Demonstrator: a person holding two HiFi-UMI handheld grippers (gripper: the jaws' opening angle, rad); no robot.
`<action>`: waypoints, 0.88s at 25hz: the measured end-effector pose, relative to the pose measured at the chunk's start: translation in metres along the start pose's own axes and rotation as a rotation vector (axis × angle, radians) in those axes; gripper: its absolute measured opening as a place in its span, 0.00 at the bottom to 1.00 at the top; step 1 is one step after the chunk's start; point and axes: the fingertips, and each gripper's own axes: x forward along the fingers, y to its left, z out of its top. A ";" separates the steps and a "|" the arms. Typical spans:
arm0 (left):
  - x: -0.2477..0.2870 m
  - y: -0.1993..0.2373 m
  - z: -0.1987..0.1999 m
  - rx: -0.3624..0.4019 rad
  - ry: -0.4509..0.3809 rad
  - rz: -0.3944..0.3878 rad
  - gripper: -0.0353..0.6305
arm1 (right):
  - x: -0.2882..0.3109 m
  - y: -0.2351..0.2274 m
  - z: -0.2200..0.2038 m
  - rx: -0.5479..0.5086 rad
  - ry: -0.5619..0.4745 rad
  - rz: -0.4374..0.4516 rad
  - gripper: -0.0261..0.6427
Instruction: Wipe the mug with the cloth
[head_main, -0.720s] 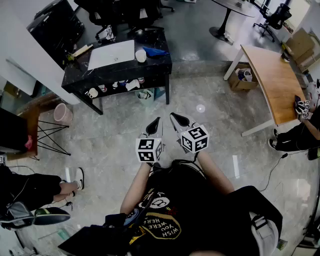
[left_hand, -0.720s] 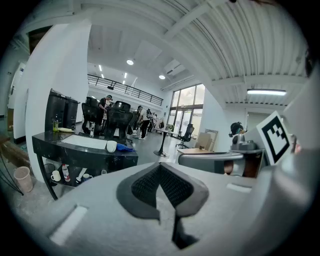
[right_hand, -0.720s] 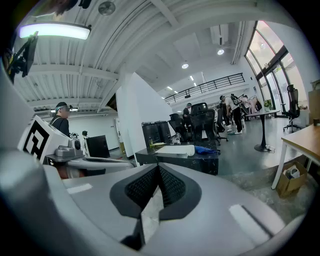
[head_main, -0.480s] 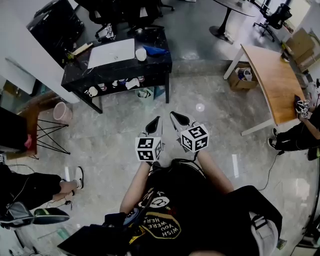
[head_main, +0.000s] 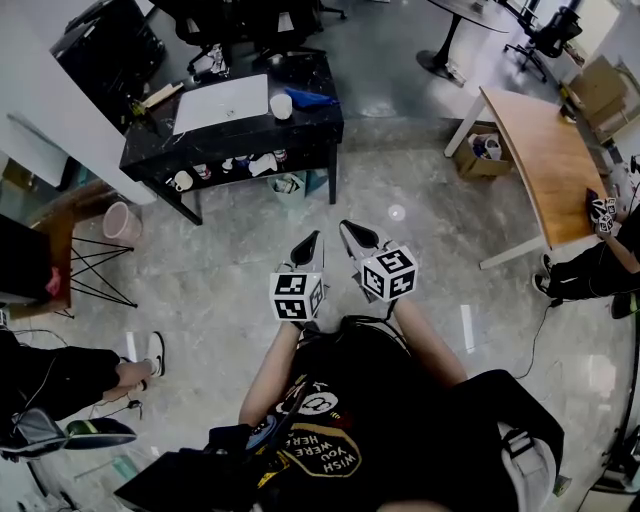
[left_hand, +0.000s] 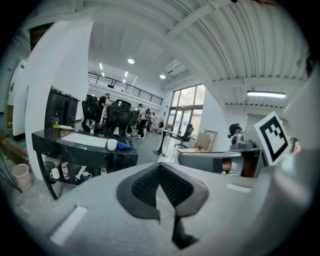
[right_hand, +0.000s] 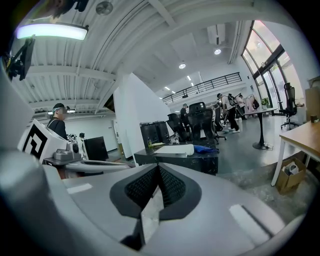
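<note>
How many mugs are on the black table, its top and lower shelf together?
3: a white mug on top beside the blue cloth; a second white mug and a blue mug on the lower shelf. Other shelf items are unclear.

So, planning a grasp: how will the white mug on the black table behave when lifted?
The white mug looks small and hard-walled: probably stiff, light, breakable if dropped. It seems to stand on end on the black table, so a push would likely slide or tip it.

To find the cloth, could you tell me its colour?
Blue; the cloth shows best in the head view.
</note>
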 end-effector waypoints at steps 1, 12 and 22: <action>-0.001 0.002 -0.001 -0.003 0.001 0.002 0.06 | 0.001 0.001 -0.001 -0.001 0.003 -0.002 0.04; -0.009 0.048 -0.004 -0.037 0.013 -0.001 0.06 | 0.031 0.017 -0.010 -0.005 0.032 -0.037 0.04; 0.028 0.059 -0.005 -0.050 0.056 -0.036 0.06 | 0.054 -0.012 -0.005 0.011 0.038 -0.063 0.04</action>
